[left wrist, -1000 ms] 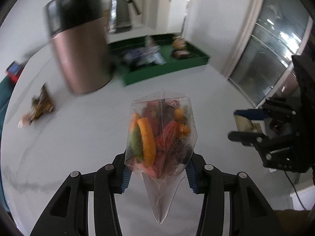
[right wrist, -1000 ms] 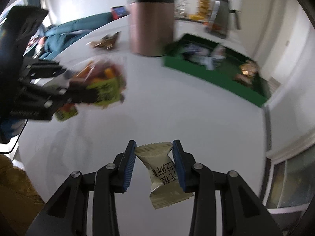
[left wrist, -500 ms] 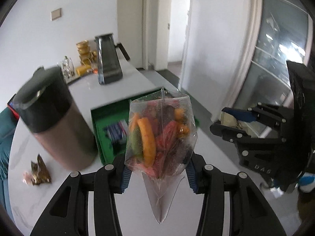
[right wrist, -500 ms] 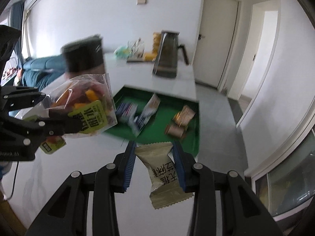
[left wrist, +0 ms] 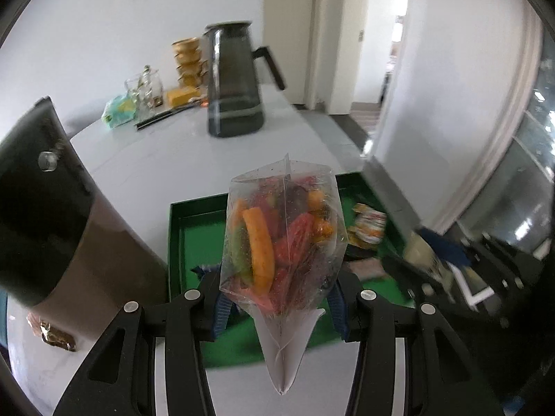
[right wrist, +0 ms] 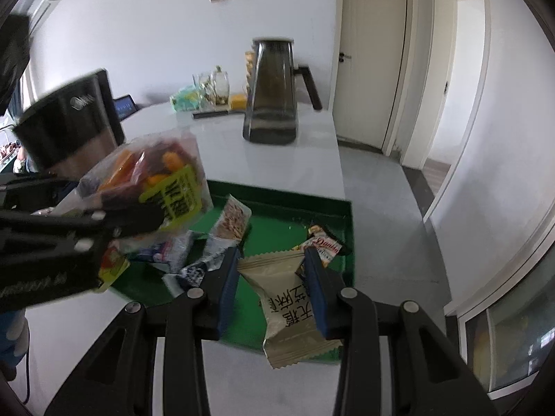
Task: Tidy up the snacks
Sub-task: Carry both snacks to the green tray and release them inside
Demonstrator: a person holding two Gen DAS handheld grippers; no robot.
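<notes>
Now we hold two snacks above a green tray (right wrist: pixel 348 242) on a white counter (left wrist: pixel 156 173).

Risk first: both grippers crowd the same tray, so we judge they could bump, or the slack clear candy bag (left wrist: pixel 282 235) could slip from its pinch & drop outside the rim. L gripper (left wrist: pixel 279 300) pinches that bag w/ fingers spread around its lower half. R gripper (right wrist: pixel 272 287) clamps a beige wrapped snack (right wrist: pixel 289 298), fingers pressed on both edges, over the tray's near side. Other snack packs (right wrist: pixel 230 223) already lie inside.

White walls (right wrist: pixel 145 34), closed door (right wrist: pixel 371 79), grey floor (right wrist: pixel 381 215), glazing perhaps at right (left wrist: pixel 530 159), daylight
</notes>
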